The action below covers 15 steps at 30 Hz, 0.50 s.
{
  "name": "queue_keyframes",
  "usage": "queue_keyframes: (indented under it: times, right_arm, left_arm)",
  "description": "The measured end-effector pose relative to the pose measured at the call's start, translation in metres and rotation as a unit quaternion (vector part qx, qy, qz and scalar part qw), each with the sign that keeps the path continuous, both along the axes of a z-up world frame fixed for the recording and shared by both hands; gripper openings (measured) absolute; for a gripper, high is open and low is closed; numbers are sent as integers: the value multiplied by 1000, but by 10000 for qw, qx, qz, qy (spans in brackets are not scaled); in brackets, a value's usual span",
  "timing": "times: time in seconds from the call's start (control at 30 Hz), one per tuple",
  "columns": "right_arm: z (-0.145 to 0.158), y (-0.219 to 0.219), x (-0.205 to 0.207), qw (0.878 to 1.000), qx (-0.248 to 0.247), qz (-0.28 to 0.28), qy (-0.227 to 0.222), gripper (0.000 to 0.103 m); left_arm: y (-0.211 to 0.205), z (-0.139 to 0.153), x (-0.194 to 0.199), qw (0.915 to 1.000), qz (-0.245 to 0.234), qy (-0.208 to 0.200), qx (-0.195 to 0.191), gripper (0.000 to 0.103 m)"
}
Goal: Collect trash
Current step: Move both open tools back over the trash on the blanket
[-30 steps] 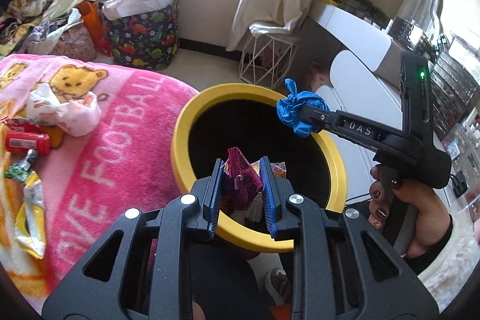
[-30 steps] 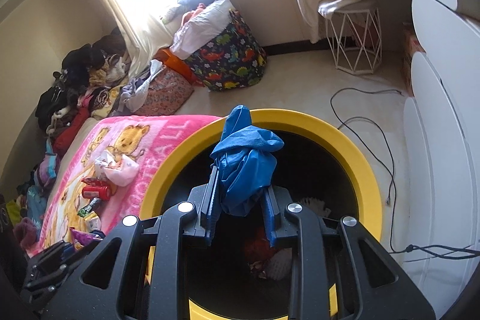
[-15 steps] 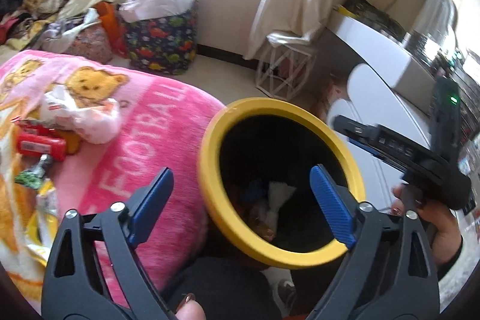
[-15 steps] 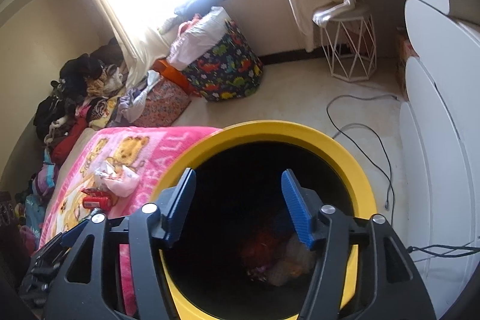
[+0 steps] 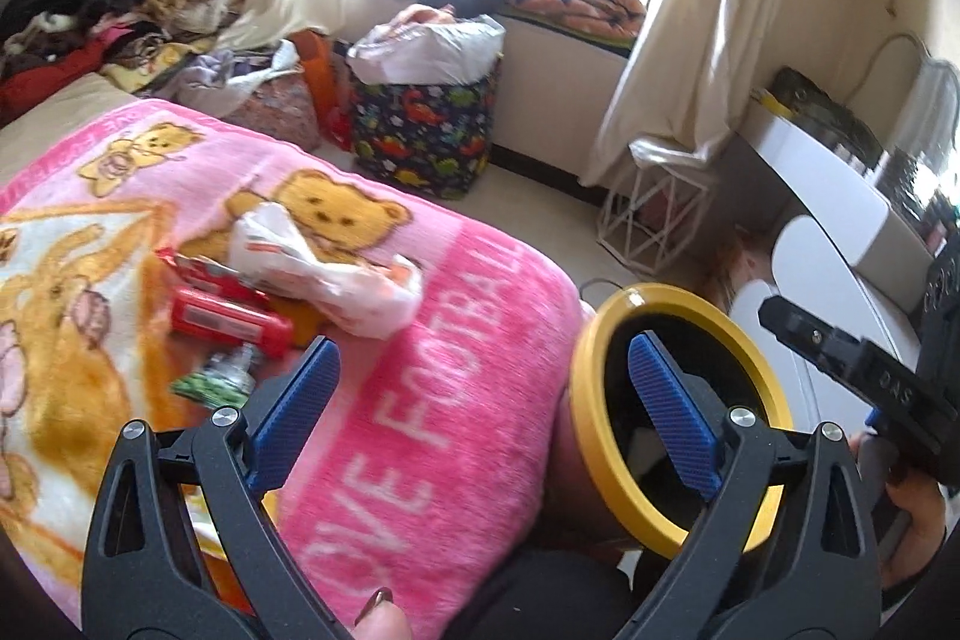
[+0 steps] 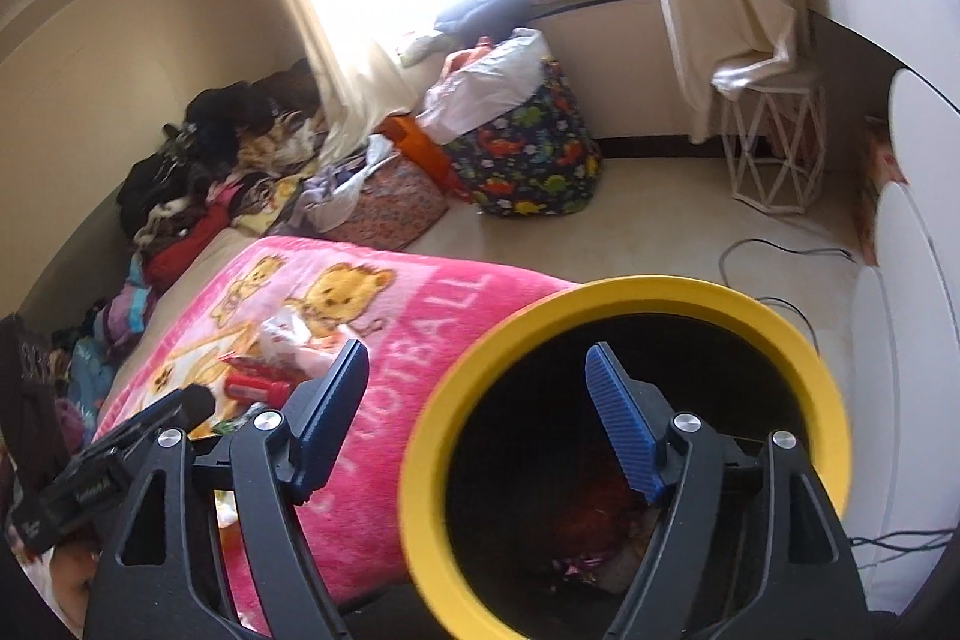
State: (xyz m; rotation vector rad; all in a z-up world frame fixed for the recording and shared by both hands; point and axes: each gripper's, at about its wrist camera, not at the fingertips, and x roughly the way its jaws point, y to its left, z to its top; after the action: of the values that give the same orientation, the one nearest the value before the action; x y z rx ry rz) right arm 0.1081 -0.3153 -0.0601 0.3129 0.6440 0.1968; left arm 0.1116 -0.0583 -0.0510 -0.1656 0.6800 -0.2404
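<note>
Trash, namely a crumpled white plastic bag (image 5: 318,274), a red wrapper (image 5: 228,322) and a green packet (image 5: 213,382), lies on the pink bear-print blanket (image 5: 420,400). Both grippers, shut on scraps a second ago, now gape empty: left gripper (image 5: 480,400), right gripper (image 6: 474,424). Only the right view shows scraps inside the yellow-rimmed round bin (image 6: 660,289), dim and indistinct.
</note>
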Motion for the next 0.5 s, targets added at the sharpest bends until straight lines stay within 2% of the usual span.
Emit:
queue_keyframes:
  times: [0.5]
  right_arm:
    - [12, 82, 36, 9954, -266, 921, -17, 82]
  left_arm:
    - [67, 6, 5, 9973, 698, -110, -213, 89]
